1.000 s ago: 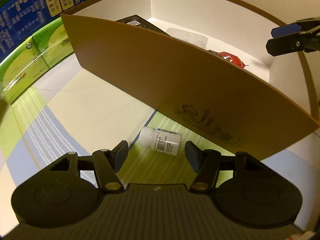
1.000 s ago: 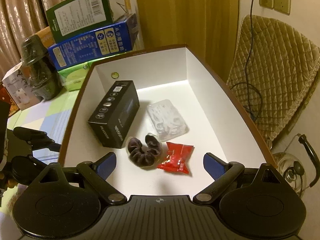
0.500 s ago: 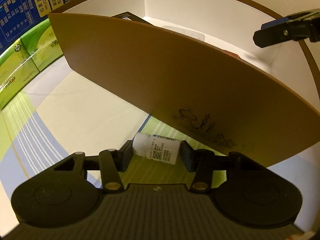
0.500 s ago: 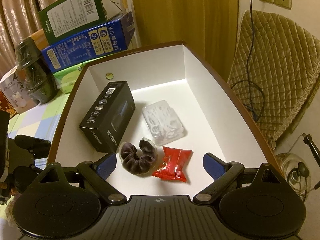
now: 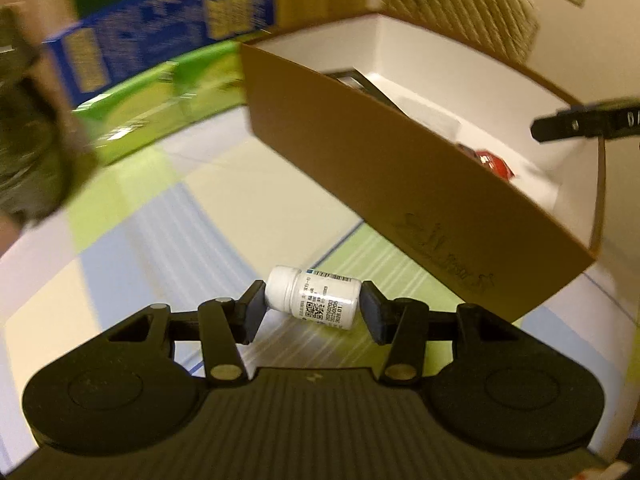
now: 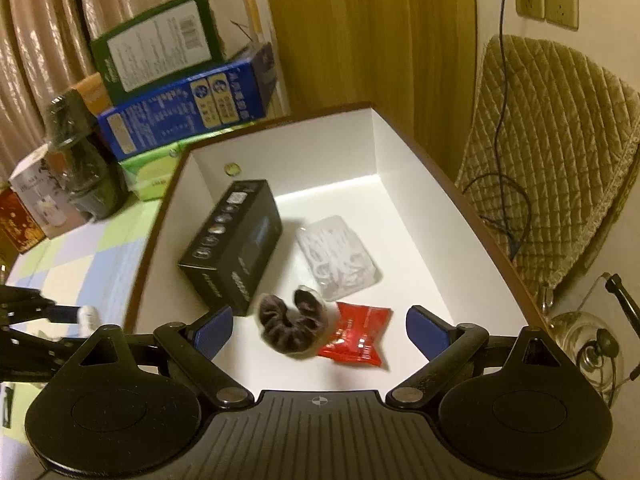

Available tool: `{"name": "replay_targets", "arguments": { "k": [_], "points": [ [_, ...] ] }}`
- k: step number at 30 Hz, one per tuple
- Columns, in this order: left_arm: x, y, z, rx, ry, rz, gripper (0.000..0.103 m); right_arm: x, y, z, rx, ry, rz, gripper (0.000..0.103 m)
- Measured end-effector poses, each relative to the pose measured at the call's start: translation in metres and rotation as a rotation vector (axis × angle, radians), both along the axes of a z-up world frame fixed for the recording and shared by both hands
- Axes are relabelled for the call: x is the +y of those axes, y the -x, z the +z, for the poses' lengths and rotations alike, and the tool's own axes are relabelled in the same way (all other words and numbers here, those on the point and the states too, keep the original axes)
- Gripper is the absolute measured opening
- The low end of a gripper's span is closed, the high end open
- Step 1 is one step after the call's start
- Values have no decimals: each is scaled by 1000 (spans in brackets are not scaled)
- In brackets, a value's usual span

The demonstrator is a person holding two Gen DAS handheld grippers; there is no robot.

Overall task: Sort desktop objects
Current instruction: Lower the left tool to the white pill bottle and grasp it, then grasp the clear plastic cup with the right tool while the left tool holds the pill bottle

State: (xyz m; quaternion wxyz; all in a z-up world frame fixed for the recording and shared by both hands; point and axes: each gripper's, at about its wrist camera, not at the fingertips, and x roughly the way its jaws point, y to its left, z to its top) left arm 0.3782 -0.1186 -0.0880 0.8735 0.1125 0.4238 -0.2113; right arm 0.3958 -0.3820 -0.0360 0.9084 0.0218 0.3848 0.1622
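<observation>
My left tongs (image 5: 313,308) clamp a small white pill bottle (image 5: 314,298) lying sideways, just beside the brown box (image 5: 392,184) on the checked cloth, while my right tongs (image 6: 319,330) gape wide over that box's white inside, above a dark scrunchie (image 6: 292,328), red packet (image 6: 356,334) and black carton (image 6: 234,242).
</observation>
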Motion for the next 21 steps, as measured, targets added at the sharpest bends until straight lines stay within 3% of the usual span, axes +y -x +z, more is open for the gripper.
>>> {"name": "replay_targets", "arguments": {
  "k": [10,13,21],
  "points": [
    [80,71,48,-49,-5,264,46,54,40,29,-103,-103,174,91],
    [101,88,55,-57,-11,326,46,83,50,35,-125,-125,265,82],
    [145,108,59,-72,-20,447,46,160,67,26,-119,-111,473,75]
  ]
}}
